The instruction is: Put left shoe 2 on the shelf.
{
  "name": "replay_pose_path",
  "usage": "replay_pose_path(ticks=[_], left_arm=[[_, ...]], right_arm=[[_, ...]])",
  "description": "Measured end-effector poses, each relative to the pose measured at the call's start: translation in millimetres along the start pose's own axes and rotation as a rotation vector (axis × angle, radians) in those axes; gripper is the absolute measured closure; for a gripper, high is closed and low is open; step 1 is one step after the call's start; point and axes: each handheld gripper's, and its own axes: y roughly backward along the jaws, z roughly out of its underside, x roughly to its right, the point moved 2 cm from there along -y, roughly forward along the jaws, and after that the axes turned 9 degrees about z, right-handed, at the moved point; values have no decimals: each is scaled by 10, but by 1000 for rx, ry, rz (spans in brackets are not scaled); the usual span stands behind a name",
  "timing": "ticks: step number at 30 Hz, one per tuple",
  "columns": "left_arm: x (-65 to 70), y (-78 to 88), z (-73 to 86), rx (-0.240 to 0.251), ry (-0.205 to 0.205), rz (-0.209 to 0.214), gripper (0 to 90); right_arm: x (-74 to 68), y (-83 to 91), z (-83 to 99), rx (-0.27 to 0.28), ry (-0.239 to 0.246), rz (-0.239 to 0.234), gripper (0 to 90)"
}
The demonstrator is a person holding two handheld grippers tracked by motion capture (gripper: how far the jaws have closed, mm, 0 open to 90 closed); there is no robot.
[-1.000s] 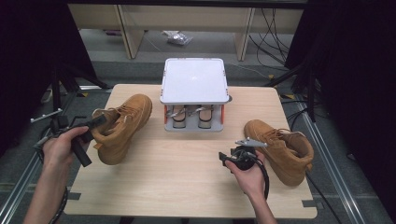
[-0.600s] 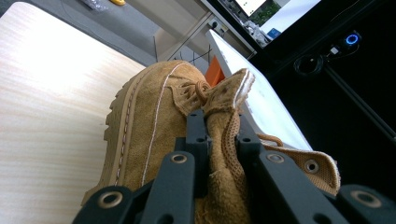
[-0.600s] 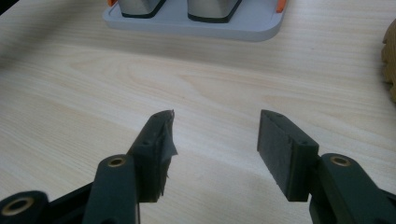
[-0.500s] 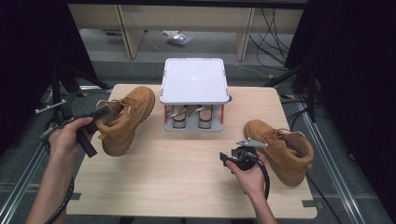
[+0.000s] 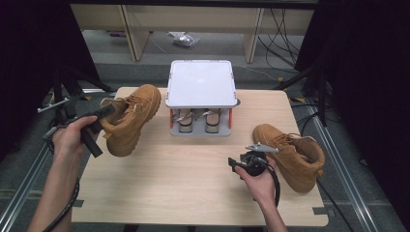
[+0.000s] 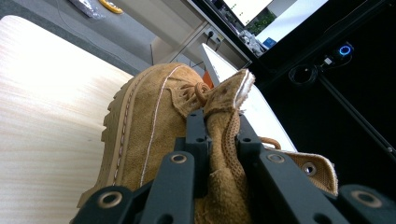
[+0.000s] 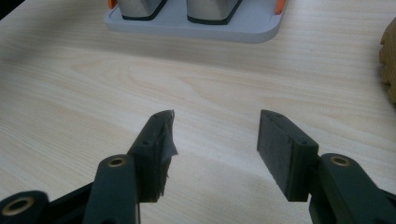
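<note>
A: High view? 
B: Left gripper is clamped on the collar of a tan suede lace-up boot, held tilted at the left edge of the light wooden table; toe points away from the hand toward a white-topped grey stand. Right gripper sits low over the table, with a second tan suede boot just beside it on its right.

A: Left gripper view? 
B: Black jaws are pinched narrow on the first boot's collar edge; lugged sole and stitching run off to their left, the stand's white top beyond.

A: Right gripper view? 
B: Jaws stand wide, nothing between them, bare wood below. The stand's grey base is ahead; a sliver of the second boot is at the right edge.
</note>
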Motion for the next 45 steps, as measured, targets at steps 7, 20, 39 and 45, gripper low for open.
replay_pose_path(ticks=[7, 20, 39, 45], left_arm=[[42, -40, -70, 3, -6, 15, 807], [113, -91, -148, 13, -6, 28, 806], [161, -209, -260, 22, -4, 41, 804], [193, -250, -288, 20, -5, 40, 804]], right_arm=[[-12, 19, 10, -13, -31, 5, 466], [-12, 24, 2, 6, -5, -10, 466], [-46, 40, 12, -19, -34, 3, 468], [-49, 48, 11, -18, -43, 6, 469]])
